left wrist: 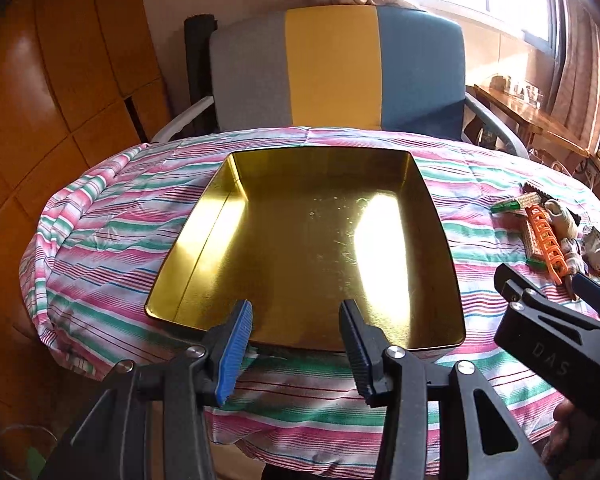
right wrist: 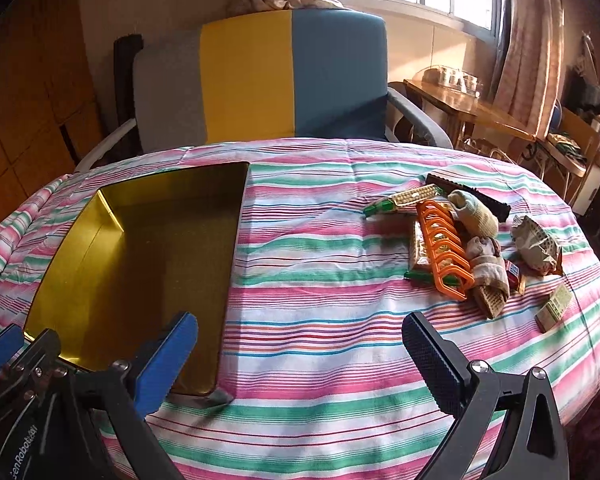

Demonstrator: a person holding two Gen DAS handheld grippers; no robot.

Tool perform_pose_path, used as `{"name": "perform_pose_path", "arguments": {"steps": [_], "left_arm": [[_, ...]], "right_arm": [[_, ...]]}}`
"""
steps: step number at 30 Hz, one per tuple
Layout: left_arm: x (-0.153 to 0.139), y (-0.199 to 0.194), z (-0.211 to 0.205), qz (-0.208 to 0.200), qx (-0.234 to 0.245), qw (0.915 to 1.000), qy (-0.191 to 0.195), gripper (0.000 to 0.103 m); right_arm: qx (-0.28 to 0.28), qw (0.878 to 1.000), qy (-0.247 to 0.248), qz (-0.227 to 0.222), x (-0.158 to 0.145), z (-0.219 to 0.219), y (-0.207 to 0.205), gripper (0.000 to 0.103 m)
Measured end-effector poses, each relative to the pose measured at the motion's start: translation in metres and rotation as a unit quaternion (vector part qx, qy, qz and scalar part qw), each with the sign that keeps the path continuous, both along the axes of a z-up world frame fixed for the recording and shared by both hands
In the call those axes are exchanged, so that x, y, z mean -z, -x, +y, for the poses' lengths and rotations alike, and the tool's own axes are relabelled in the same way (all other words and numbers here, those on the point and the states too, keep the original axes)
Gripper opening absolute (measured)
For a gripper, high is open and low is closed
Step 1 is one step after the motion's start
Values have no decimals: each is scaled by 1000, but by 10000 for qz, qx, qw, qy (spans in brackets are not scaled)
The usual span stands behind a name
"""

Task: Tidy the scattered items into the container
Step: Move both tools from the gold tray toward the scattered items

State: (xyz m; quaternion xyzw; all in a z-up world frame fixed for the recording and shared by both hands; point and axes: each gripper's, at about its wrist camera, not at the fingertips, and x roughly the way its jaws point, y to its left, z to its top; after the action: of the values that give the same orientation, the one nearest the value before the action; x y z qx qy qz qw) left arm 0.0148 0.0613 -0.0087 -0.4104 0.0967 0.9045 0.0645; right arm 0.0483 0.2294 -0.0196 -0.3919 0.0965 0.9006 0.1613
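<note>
An empty gold metal tin (left wrist: pixel 204 240) lies open on the striped tablecloth; it also shows in the right wrist view (right wrist: pixel 72 236). My left gripper (left wrist: pixel 296 320) is open and empty over the tin's near edge. My right gripper (right wrist: pixel 300 340) is open and empty above the cloth, right of the tin; it also shows in the left wrist view (left wrist: pixel 556 292). A pile of scattered items lies at the right: an orange plastic rack (right wrist: pixel 444 248), wafer packets (right wrist: pixel 412 196), rolled socks (right wrist: pixel 474 210), a crumpled wrapper (right wrist: pixel 536 244), a dark comb (right wrist: pixel 472 194) and a small box (right wrist: pixel 554 308).
The round table (right wrist: pixel 320 280) wears a pink, green and white striped cloth. A grey, yellow and blue chair (right wrist: pixel 248 76) stands behind it. A wooden side table (right wrist: pixel 460 108) and clutter stand at the right by the window. Wooden panels (left wrist: pixel 60 80) are at the left.
</note>
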Motion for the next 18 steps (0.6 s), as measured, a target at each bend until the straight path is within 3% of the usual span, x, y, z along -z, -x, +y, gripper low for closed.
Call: {"name": "perform_pose_path", "arguments": {"steps": [6, 10, 18], "left_arm": [[3, -5, 34, -70, 602, 9982, -20, 46], [8, -11, 56, -284, 1157, 9926, -241, 46], [23, -28, 110, -778, 2507, 9631, -588, 47]], "right_arm": [[41, 9971, 747, 129, 11, 54, -15, 103], [267, 9929, 1145, 159, 21, 96, -32, 103], [537, 9813, 1831, 265, 43, 168, -77, 103]]}}
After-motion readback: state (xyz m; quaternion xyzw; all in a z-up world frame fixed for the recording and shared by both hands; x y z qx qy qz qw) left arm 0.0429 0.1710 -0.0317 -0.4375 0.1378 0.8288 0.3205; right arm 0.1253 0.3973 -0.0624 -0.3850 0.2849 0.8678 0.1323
